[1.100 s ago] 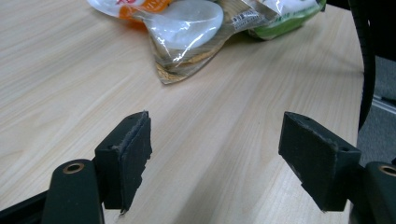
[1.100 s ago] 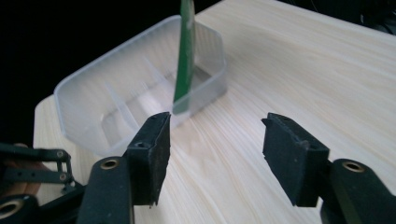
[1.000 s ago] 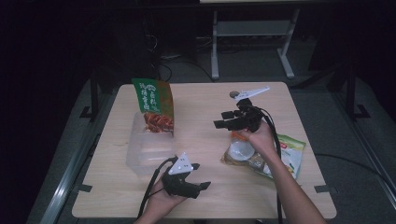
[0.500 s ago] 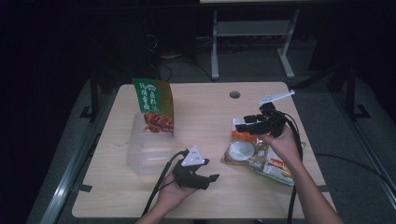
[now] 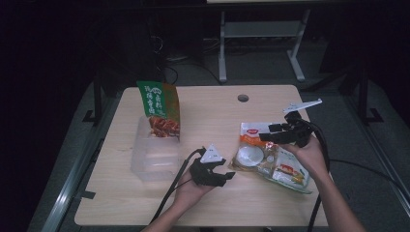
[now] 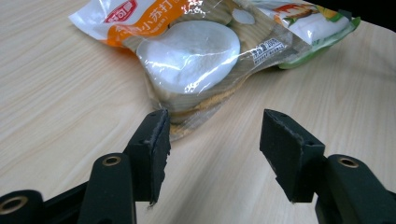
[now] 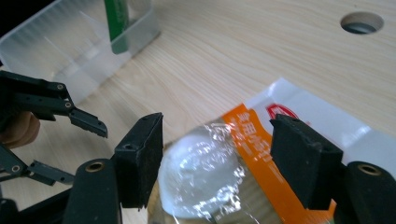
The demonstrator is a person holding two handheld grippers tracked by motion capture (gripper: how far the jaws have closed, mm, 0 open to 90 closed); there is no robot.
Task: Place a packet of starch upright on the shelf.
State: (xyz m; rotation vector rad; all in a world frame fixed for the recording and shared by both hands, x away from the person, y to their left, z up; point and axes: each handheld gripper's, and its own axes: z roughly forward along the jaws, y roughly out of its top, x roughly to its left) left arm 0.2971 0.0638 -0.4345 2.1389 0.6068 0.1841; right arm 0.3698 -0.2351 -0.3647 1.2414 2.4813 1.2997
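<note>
On the pale wood-grain bench lies a crinkly clear snack bag with an orange band and a round white disc inside. Left hand-held gripper is released just beside its edge, jaws just closing on nothing; right hand-held gripper hovers released above it, jaws just widening. Farther left, a clear plastic box holds an upright green pouch.

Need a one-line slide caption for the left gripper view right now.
Left hand-held gripper, jaws open, facing the near edge of the clear snack packet lying flat on the wooden table.
</note>
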